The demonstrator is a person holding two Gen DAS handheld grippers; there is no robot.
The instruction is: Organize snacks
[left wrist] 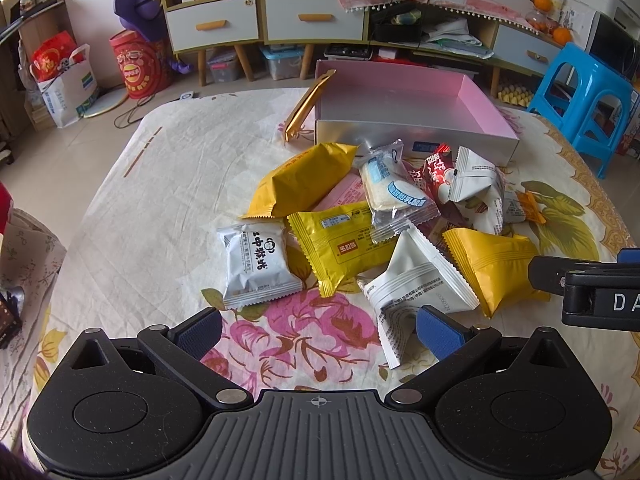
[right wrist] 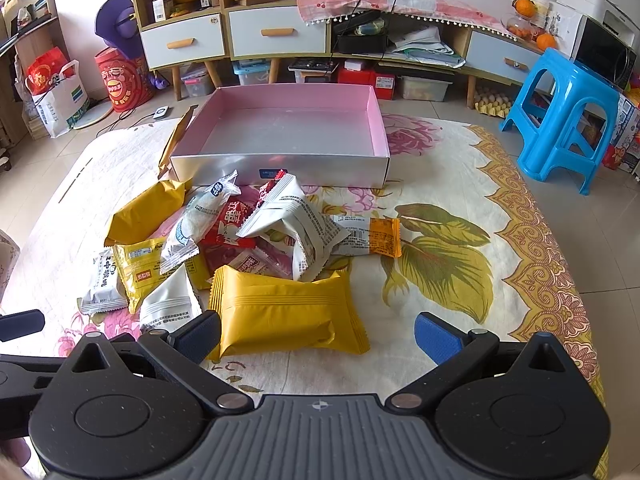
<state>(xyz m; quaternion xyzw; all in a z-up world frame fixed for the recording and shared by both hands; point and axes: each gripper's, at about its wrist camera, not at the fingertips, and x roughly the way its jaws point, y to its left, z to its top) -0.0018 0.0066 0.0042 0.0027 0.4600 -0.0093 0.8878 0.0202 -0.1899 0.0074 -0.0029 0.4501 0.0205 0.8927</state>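
Behind, running along the wall, cabinets with drawers; nearer, lying over the surface, a flowered cloth [right wrist: 460,184] carrying everything. Sitting empty at the far side, a pink-lined box [right wrist: 280,130], with a heap of snack packets [left wrist: 372,216] piling up just in front of its near wall. Hovering wide open and holding nothing, the left tool [left wrist: 318,336], low before a white packet [left wrist: 416,292]. Standing equally wide and empty, the right tool [right wrist: 318,334], with one blue pad touching or nearly touching the edge of a big yellow packet [right wrist: 286,312]. Risking, probably: closing on slick, puffy foil and squeezing it out sideways; catching two overlapping packets at once; nudging the heap and scattering it; crowding the other tool, hanging close alongside.
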